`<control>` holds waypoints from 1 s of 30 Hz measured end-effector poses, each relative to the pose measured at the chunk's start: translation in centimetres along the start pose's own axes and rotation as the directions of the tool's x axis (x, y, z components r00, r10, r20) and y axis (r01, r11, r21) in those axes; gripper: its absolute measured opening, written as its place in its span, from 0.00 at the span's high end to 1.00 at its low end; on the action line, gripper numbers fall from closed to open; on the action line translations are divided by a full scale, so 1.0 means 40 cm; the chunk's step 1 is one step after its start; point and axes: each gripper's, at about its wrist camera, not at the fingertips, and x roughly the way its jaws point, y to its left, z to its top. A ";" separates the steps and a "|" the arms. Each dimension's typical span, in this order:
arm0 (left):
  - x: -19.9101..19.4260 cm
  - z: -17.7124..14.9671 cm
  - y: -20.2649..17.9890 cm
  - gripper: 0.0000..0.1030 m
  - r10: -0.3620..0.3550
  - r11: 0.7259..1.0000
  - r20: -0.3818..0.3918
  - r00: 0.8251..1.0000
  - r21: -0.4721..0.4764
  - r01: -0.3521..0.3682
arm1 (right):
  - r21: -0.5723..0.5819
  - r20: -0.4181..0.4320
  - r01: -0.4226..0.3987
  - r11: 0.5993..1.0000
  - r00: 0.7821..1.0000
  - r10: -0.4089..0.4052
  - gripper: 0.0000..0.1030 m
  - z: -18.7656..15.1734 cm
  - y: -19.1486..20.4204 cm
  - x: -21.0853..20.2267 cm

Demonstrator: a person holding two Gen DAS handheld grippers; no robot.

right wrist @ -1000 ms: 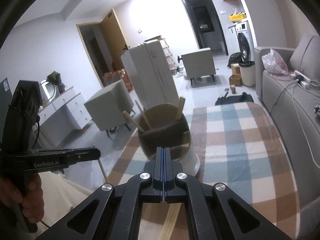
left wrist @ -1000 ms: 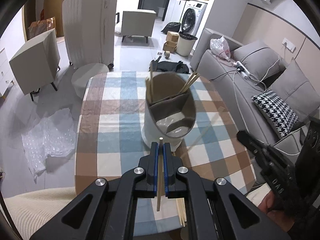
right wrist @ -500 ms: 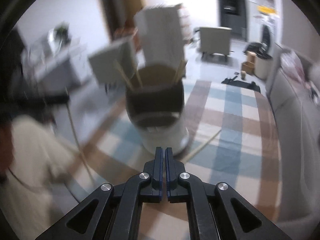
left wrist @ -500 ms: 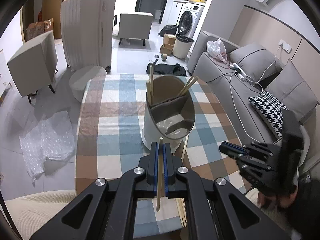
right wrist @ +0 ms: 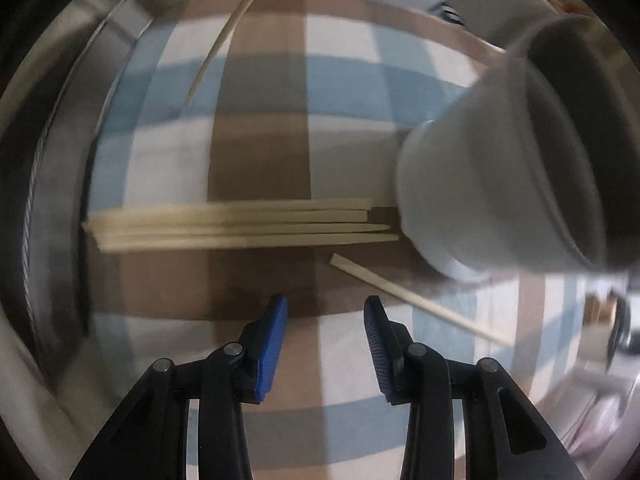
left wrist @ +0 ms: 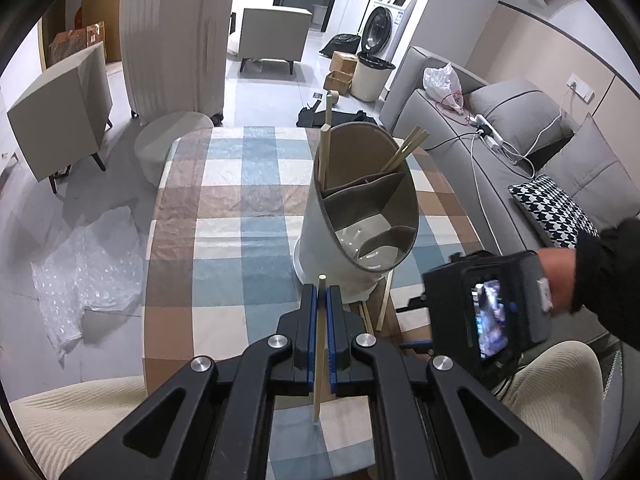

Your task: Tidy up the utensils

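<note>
While the left gripper point(left wrist: 322, 300) stays out of the right wrist view, the left wrist view shows its fingers pinched on one chopstick point(left wrist: 319, 344), which stands upright between the blue pads. At 12 o'clock from it stands one white utensil holder point(left wrist: 332, 236), tilted toward the camera, with three inner compartments; three chopsticks point(left wrist: 404, 152) lean in the far ones. At 3 o'clock a hand point(left wrist: 556, 276) carries the right gripper's body.

Only the right wrist view shows the right gripper point(right wrist: 326, 320): jaws opening, nothing between them, pointed down at the checked tablecloth point(right wrist: 260, 152). At 12 o'clock lies a bundle of about four chopsticks point(right wrist: 240, 226), blurred; one loose chopstick point(right wrist: 416, 300) lies at 2 o'clock, and the holder at 2 o'clock beyond it. Bare cloth extends past the bundle to the table's far edge.
</note>
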 end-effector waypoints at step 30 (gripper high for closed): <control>0.013 0.002 0.020 1.00 -0.001 1.000 -0.011 1.000 -0.028 0.001 | -0.065 0.071 -0.062 0.996 0.995 0.067 0.65 -0.012 0.007 0.034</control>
